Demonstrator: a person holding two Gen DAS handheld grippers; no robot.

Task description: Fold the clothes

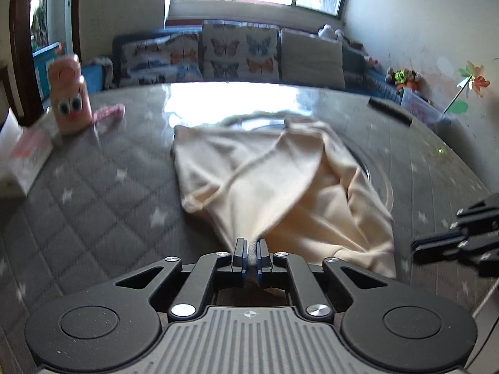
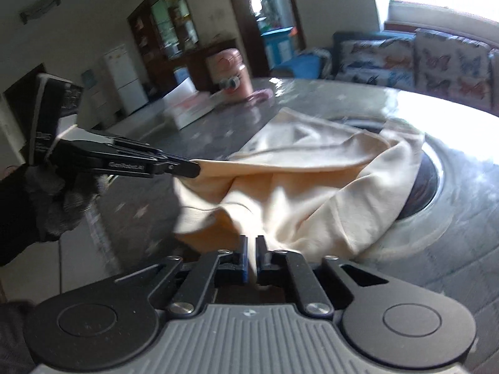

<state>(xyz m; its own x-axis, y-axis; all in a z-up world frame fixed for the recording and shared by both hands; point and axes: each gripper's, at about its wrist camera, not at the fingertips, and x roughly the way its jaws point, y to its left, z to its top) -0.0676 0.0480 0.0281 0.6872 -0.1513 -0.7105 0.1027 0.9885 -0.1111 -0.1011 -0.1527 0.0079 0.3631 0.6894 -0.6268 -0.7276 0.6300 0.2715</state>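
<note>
I hold the cream garment [image 1: 265,180] at center frame with 2 grippers: left gripper [image 1: 249,249] and right gripper [image 2: 252,249] each clenched on an edge, lifting it off the table [image 1: 93,193], likely to spread it for folding.

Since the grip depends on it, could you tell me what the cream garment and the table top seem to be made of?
Cream garment: probably a soft matte knit, cotton-like; it drapes in loose folds and bunches where both grippers pinch it. Table top: a grey quilted, star-printed cover, seemingly under glossy glass or clear plastic; it mirrors the window glare.
</note>
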